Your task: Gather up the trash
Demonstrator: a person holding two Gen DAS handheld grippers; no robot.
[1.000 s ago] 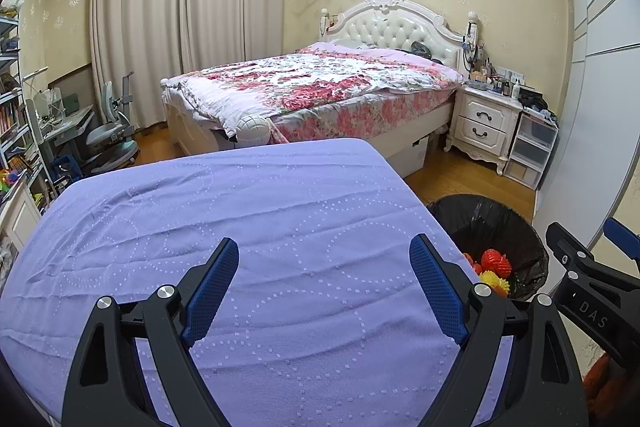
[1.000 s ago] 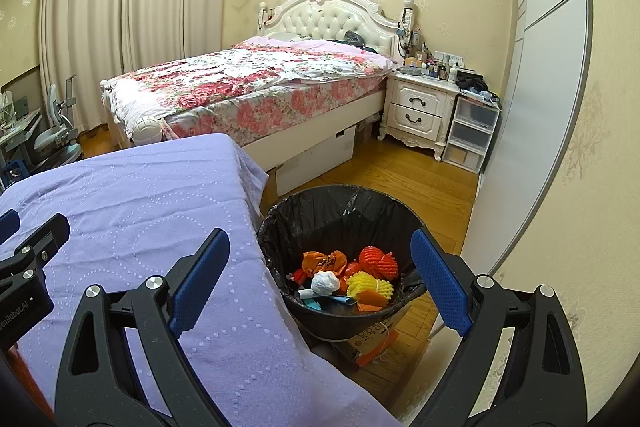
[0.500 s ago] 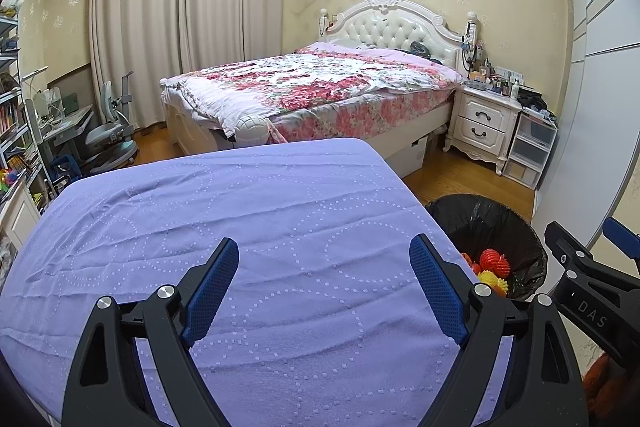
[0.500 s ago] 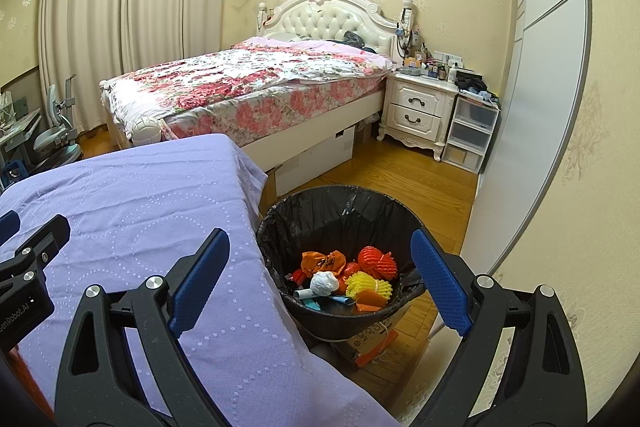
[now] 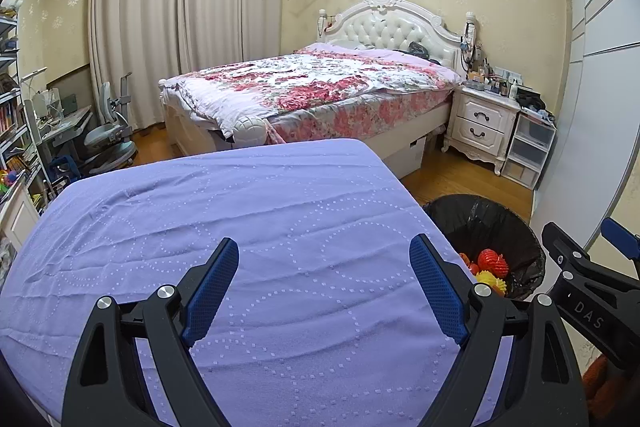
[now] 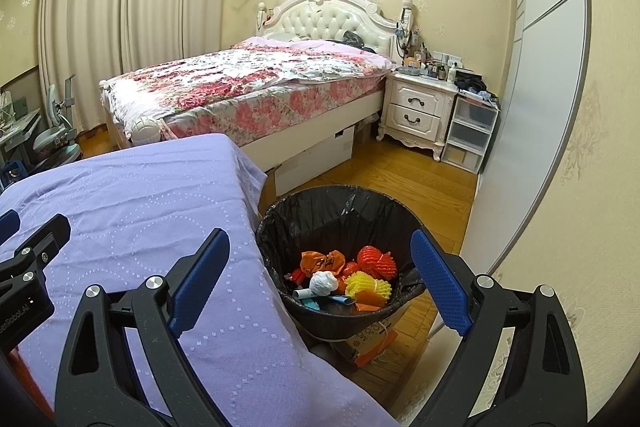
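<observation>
Both grippers — left and right — hover with jaws wide and empty over the purple cloth. One bin stands beside the cloth's edge, trash inside — one bed and one nightstand beyond.

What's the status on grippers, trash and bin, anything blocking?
Left gripper open, empty, over purple cloth. Right gripper open, empty, facing trash bin. Trash in bin, none seen on cloth. Nothing in the way.
</observation>
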